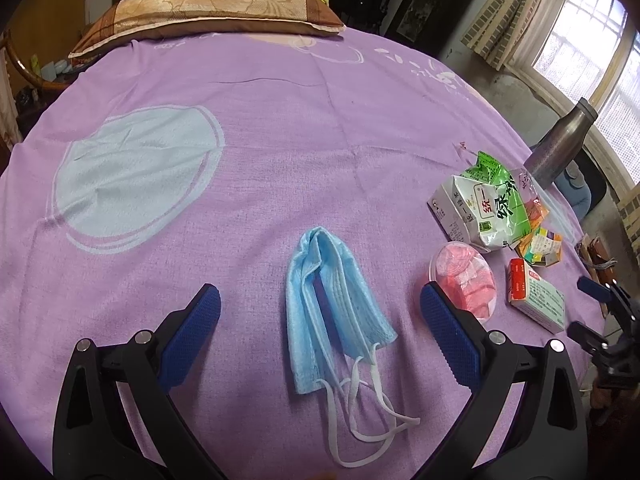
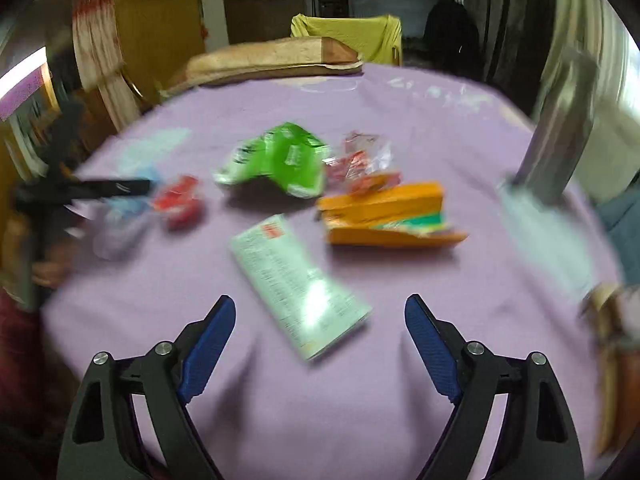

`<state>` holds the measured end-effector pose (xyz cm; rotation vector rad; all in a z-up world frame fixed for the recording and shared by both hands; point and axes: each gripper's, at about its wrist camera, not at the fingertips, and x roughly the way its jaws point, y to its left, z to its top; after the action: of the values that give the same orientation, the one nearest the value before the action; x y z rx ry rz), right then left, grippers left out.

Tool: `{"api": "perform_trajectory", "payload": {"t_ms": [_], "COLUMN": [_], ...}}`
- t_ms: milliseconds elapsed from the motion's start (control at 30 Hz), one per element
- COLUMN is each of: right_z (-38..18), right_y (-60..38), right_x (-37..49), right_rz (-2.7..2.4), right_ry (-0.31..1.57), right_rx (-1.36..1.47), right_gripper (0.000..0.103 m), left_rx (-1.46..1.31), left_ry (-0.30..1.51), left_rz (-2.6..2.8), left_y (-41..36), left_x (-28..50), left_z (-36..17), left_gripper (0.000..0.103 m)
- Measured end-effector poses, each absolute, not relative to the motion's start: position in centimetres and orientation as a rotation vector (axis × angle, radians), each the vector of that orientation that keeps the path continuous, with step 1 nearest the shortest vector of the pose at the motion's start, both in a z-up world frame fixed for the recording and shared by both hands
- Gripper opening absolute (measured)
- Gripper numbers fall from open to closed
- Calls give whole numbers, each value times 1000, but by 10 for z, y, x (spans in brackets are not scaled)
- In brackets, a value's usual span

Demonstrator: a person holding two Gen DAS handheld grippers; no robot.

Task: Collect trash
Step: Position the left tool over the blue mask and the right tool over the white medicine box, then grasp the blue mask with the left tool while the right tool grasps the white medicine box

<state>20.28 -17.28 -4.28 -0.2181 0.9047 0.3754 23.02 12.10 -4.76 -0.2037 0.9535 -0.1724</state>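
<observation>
A crumpled blue face mask lies on the purple bedsheet, between the fingers of my open left gripper. To its right lie a clear cup of pink scraps, a green tea carton, a small orange box and a pale green box. My right gripper is open and empty; the pale green box lies between its fingers. The blurred right wrist view also shows the green carton, the orange box and the pink cup.
A steel bottle stands at the sheet's right edge, seen also in the right wrist view. A brown pillow lies at the far end. The right gripper shows at the left wrist view's right edge.
</observation>
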Motion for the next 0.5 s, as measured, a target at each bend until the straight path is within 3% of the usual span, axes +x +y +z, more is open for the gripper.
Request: {"api": "perform_trajectory", "payload": {"t_ms": [433, 500], "right_z": [-57, -57], "right_y": [-135, -137], "right_x": [213, 214], "right_rz": [407, 411], "right_ry": [888, 886], "right_rx": [-298, -290], "right_gripper": [86, 86], "left_rx": [-206, -199], "left_ry": [946, 937], "left_rz": [-224, -228], "left_y": [115, 113], "left_x": [226, 225], "left_z": [-44, -43], "left_gripper": [96, 92]}}
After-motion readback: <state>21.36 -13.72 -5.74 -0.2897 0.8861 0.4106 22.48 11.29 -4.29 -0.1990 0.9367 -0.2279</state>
